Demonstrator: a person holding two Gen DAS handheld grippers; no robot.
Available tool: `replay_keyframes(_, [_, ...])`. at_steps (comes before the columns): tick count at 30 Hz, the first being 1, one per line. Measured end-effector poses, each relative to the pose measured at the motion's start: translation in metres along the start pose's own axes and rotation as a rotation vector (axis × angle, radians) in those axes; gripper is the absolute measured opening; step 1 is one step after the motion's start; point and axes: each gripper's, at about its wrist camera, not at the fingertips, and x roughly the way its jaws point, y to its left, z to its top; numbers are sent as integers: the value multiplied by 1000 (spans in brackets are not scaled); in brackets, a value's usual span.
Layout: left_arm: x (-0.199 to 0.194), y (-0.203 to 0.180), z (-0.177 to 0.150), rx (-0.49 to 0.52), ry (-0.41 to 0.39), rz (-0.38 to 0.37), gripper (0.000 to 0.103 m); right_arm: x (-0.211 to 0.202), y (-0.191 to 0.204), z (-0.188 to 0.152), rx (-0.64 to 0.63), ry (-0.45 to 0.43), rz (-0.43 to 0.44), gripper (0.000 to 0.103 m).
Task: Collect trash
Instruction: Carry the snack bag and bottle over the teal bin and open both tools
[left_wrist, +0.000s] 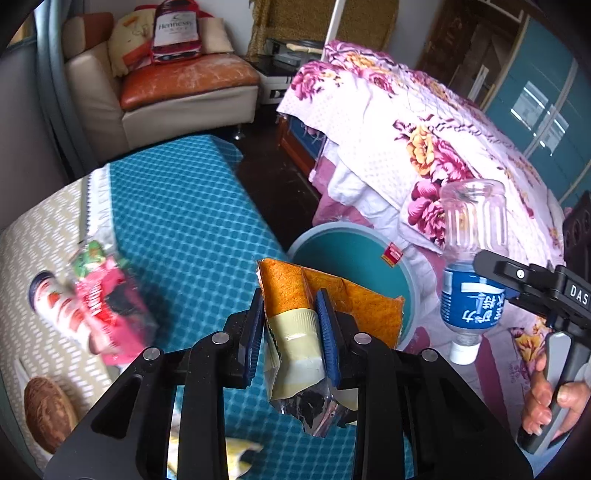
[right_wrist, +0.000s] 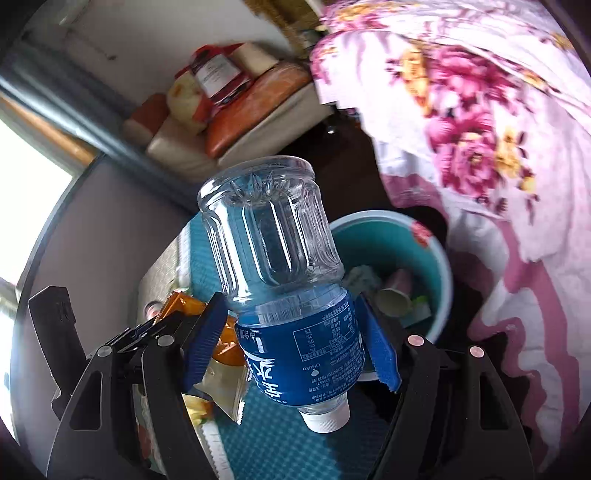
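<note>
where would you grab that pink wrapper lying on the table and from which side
Take the pink wrapper by its crumpled upper edge, coming from above. It lies loose on the table against the red and white tube, so a side approach would likely push both. Motion blur hides its exact folds.

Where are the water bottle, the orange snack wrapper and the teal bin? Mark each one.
water bottle (right_wrist: 303, 354): right wrist view, on its blue label.
orange snack wrapper (left_wrist: 284, 288): left wrist view, on its orange upper panel.
teal bin (left_wrist: 347, 258): left wrist view, on its inner wall.
</note>
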Motion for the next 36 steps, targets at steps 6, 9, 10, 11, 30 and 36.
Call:
replay_keyframes(6, [28,-16,7,7,37,4,31,4,-29,5,51,9,-22,68])
replay_keyframes(9, [38,-21,12,12,51,8,32,9,-36,8,63,12,-25,68])
replay_keyframes(10, [42,-23,15,16,55,12,35,11,-38,10,64,12,-26,68])
replay_keyframes(11, [45,-25,18,18,55,16,36,12,-38,11,65,12,-29,68])
replay_keyframes(30, [47,-16,3,4,69,-35,80,35,-40,14,69,53,-76,66])
replay_keyframes(36, [35,1,-6,-44,54,-59,81,45,-37,12,63,70,-96,66])
